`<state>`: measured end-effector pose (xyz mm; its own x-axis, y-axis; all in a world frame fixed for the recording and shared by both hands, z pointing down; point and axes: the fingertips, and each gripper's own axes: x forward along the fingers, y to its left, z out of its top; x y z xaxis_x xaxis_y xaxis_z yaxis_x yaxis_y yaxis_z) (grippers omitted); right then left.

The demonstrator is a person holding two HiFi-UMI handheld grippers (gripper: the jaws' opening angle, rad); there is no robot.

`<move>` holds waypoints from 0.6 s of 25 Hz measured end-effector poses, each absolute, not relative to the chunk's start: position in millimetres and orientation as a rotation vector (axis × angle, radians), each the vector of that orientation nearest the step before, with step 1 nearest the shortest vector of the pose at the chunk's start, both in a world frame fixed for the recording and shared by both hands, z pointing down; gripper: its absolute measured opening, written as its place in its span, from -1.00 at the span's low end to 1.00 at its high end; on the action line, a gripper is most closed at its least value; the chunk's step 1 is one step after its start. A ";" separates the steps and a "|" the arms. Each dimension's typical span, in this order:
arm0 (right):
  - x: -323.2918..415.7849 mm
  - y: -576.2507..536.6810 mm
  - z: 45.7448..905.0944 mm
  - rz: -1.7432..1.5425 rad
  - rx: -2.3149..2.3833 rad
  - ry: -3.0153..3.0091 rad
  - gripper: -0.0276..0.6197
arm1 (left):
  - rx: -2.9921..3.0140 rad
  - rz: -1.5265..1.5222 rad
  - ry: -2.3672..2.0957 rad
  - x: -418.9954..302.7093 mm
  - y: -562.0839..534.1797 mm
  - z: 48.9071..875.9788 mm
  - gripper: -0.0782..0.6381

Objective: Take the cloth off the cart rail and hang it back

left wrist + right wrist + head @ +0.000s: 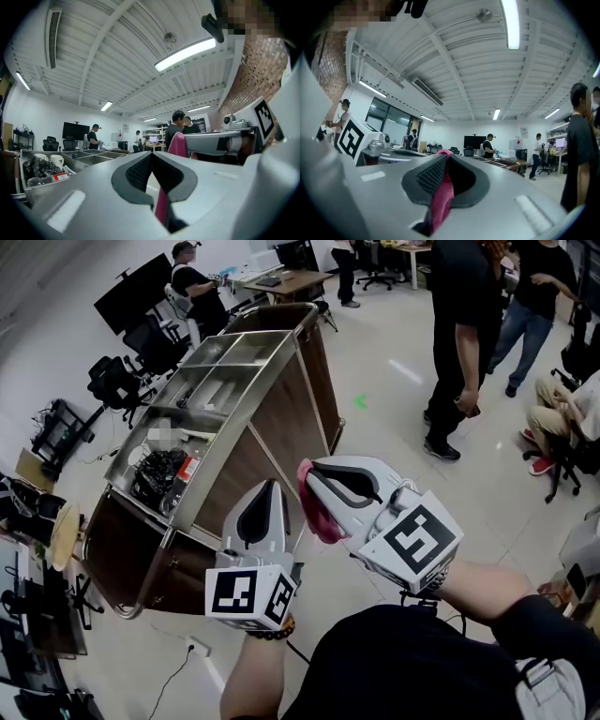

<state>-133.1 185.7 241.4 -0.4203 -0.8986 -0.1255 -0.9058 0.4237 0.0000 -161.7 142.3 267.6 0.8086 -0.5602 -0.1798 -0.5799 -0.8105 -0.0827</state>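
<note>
So, where's the cloth right now?

Off the cart. The pink cloth [319, 517] is clamped in the right gripper [312, 470], bunched at the jaw tips and hanging down from there. It's up in the air, clear of the cart [281, 427].

Does the right gripper view agree?

Yes. Pink fabric runs between the pads from the tip back into the slot, and the jaws are closed on it.

And the left?

The left gripper [272, 486] is just beside the right one, and both point toward the cart's wood side panel. Its jaws meet at the tip. A pink strip shows in the gap behind its pads in the left gripper view, but I can't tell if it's pinched or just seen through.

What about the cart?

It has a steel top split into compartments. The nearest one holds a black cable tangle [155, 474] and a red-labelled bottle [187, 470]. Off to the right, a person in black [459, 334] stands on the floor, with others nearby.
</note>
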 end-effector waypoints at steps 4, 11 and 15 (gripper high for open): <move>-94.1 180.6 244.2 0.097 -1.668 2.529 -0.87 | -2.878 0.215 0.855 -117.2 137.9 270.3 -0.78; -33.5 172.0 251.8 0.138 -1.753 2.469 -0.87 | -2.910 0.206 0.760 -56.1 132.2 272.3 -0.78; -5.4 159.3 256.5 0.170 -1.831 2.420 -0.87 | -2.944 0.194 0.684 -28.6 121.4 279.2 -0.77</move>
<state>-5.4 159.3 256.5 -0.2712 -0.9510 -0.1486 -0.9624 0.2701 0.0274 -28.6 121.4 279.2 0.8902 -0.4302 -0.1496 -0.4447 -0.8920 -0.0809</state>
